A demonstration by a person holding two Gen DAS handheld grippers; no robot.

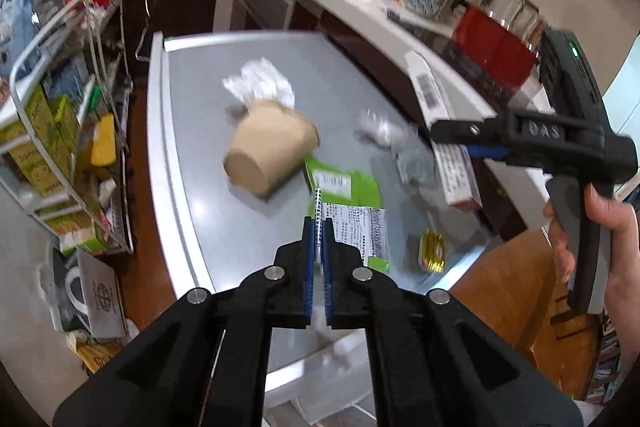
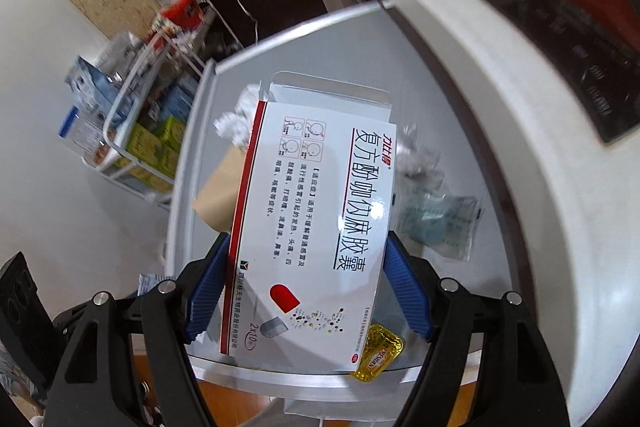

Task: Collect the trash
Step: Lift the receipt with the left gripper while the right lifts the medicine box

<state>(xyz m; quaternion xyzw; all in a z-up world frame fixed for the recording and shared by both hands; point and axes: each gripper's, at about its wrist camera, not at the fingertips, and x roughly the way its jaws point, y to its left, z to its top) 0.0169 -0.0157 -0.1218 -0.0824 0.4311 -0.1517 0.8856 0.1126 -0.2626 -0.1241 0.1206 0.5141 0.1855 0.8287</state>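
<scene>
Green packet [image 1: 344,203]: flat green and white card printed with small text and a barcode, pinched by one edge above the grey table [image 1: 200,163].
Left gripper [image 1: 319,227]: blue ribbed pads pressed together on the packet's thin edge, no gap showing; black linkage arms angled down toward the tabletop.
Medicine box [image 2: 316,227]: flattened white carton with a red stripe, large black characters and a red and grey capsule picture; end flap open at its far end, held off the table.
Right gripper [image 2: 306,267]: jaws spread fairly wide, each blue pad bearing on a long side of the box; it tilts steeply downward.
Right hand [image 1: 592,235]: seen from the left camera, wrapped round the grey handle at the table's right edge.
Paper cup [image 1: 268,155]: brown, tipped on its side mid-table, base toward the camera.
Crumpled tissue [image 1: 260,83]: white, just beyond the cup's mouth.
Butter portion [image 2: 378,355]: small gold foil pack near the table's front edge, partly under the box.
Clear plastic bag [image 2: 436,219]: wrinkled, on the table to the right of the box.
Wire rack [image 1: 52,131]: white, left of the table, stacked with yellow-green cartons.
</scene>
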